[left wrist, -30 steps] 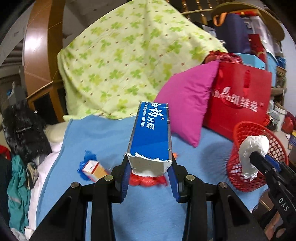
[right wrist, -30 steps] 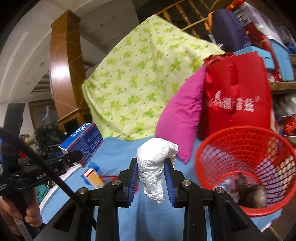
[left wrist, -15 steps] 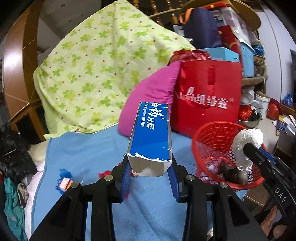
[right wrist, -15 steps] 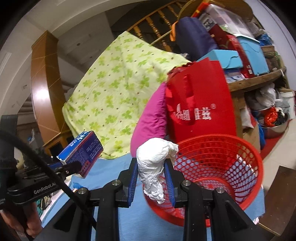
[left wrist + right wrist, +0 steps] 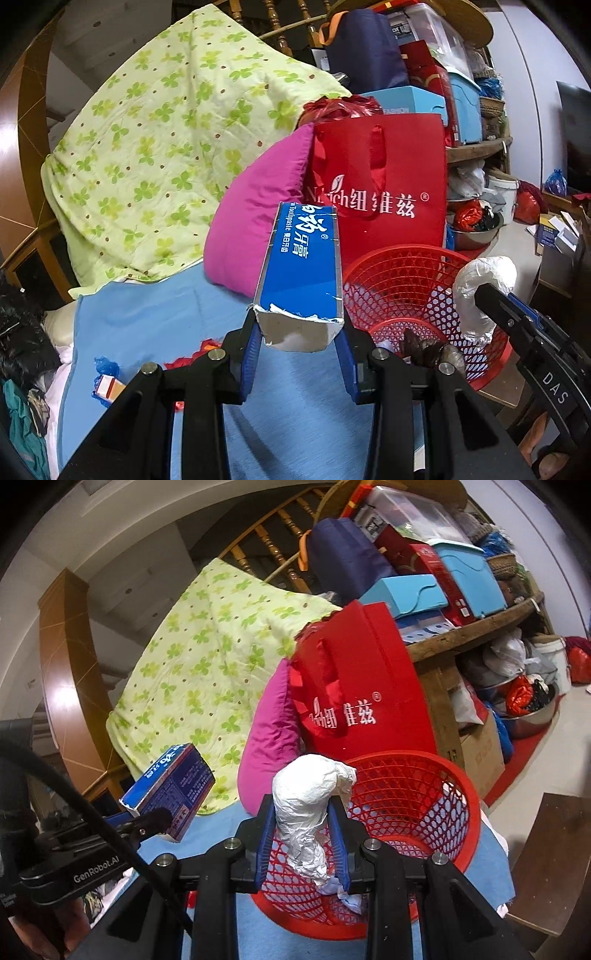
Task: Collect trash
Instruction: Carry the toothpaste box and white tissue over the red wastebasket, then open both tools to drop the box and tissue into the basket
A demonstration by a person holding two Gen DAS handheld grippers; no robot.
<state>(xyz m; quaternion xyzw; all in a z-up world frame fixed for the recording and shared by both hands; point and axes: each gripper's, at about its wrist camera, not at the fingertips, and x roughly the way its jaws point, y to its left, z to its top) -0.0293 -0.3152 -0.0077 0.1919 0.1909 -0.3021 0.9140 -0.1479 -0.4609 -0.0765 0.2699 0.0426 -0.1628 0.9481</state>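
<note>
My left gripper (image 5: pixel 299 354) is shut on a blue toothpaste box (image 5: pixel 304 266) and holds it above the blue sheet, just left of the red mesh basket (image 5: pixel 413 266). The box also shows in the right wrist view (image 5: pixel 170 794). My right gripper (image 5: pixel 302 845) is shut on a crumpled white paper wad (image 5: pixel 306 812) and holds it over the near rim of the basket (image 5: pixel 454 812). The wad shows in the left wrist view (image 5: pixel 480 288) at the basket's right side. Dark trash (image 5: pixel 428 349) lies in the basket.
A small orange-white carton (image 5: pixel 109 387) and red scraps (image 5: pixel 184 363) lie on the blue sheet (image 5: pixel 147 325). Behind stand a pink pillow (image 5: pixel 258 214), a red paper bag (image 5: pixel 388 184) and a green clover quilt (image 5: pixel 166 147). Cluttered shelves are at right.
Both grippers have moved right and closer to the basket, each still holding its item. The paper wad now hangs over the basket's near rim.
</note>
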